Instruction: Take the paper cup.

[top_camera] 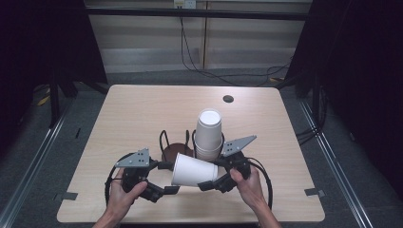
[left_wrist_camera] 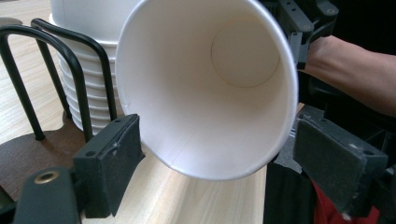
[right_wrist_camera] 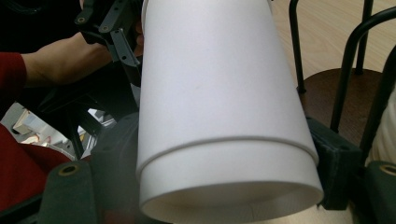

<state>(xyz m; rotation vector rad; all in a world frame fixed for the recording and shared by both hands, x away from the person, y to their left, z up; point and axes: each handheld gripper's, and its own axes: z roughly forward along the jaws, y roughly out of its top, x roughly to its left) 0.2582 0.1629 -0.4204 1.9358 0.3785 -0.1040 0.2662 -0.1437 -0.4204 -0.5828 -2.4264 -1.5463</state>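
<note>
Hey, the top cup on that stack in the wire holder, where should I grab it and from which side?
Grip the top cup across its wall just under the rim, coming down from above. It stands upright, mouth up, well above the black wire holder, whose loops hem in the lower cups. Squeeze lightly, as the open mouth probably dents easily.

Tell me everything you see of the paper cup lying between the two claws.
The paper cup is plain white, tapered, empty and apparently undented, with a rolled rim and a recessed bottom. It lies sideways above the table, mouth towards the left claw, whose pads flank its rim. The right claw clamps its narrow bottom end.
</note>
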